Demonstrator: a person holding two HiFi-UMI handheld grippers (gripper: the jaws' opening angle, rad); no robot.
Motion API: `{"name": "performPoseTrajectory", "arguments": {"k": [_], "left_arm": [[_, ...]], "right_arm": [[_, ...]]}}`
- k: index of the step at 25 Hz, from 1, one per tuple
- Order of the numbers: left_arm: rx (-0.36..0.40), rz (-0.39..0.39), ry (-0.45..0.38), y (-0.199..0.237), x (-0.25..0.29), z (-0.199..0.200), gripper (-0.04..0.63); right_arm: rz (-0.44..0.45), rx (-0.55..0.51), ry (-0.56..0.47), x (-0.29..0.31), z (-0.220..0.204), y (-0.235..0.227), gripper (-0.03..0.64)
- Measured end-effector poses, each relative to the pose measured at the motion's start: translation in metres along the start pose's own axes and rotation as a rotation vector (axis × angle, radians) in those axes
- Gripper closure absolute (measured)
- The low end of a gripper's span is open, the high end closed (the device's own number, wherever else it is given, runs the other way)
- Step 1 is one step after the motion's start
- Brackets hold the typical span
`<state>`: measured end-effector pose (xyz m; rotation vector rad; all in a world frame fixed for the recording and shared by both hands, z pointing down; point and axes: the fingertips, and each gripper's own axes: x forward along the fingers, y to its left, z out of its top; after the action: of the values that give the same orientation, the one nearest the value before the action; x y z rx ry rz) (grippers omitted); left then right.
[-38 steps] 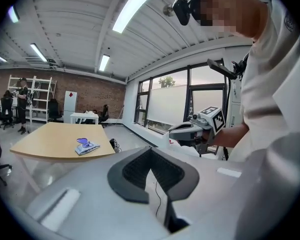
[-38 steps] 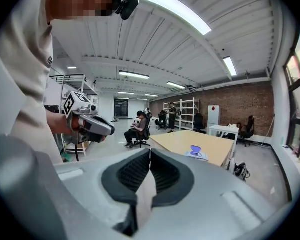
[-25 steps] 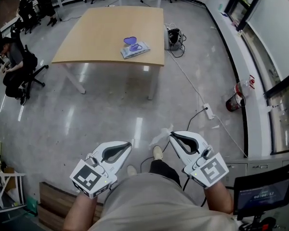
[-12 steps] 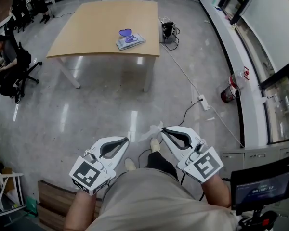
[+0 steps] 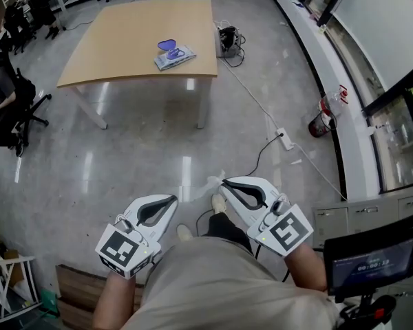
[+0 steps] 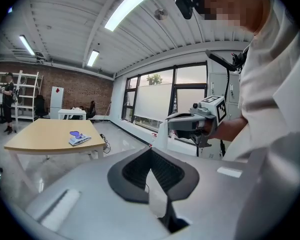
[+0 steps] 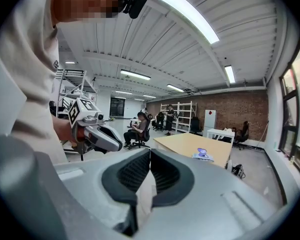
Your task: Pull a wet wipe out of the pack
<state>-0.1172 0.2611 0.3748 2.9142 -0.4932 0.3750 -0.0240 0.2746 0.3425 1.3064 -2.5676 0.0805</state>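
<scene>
From the head view I have both tools low in front of the person's waist, over the floor point(image 5: 124, 157) and well apart from the tabletop point(image 5: 117, 47). The left tongs point(image 5: 175, 199) are pressed together with nothing between them. The right tongs point(image 5: 224, 182) are also closed, pinching a white wet wipe point(image 5: 212, 183) at their tips. In the left gripper view that sheet point(image 6: 162, 134) hangs down crumpled from the right tool's nose. The pack point(image 5: 174, 56) lies flat on the tabletop, near its right-hand edge, with a purple lid point(image 5: 167, 45) at its far end. I also see it small and distant in the right gripper view point(image 7: 202, 155). A white power strip point(image 5: 283, 139) and a red fire extinguisher point(image 5: 322, 120) sit on the floor to the right.
</scene>
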Motion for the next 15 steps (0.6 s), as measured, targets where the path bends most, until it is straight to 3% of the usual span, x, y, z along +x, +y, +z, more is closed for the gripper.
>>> {"name": "performPoseTrajectory", "arguments": {"k": [15], "left_arm": [[-0.01, 0.005, 0.019, 0.009, 0.003, -0.003, 0.589]], "right_arm": [[0.024, -0.018, -0.003, 0.013, 0.001, 0.003, 0.612]]}}
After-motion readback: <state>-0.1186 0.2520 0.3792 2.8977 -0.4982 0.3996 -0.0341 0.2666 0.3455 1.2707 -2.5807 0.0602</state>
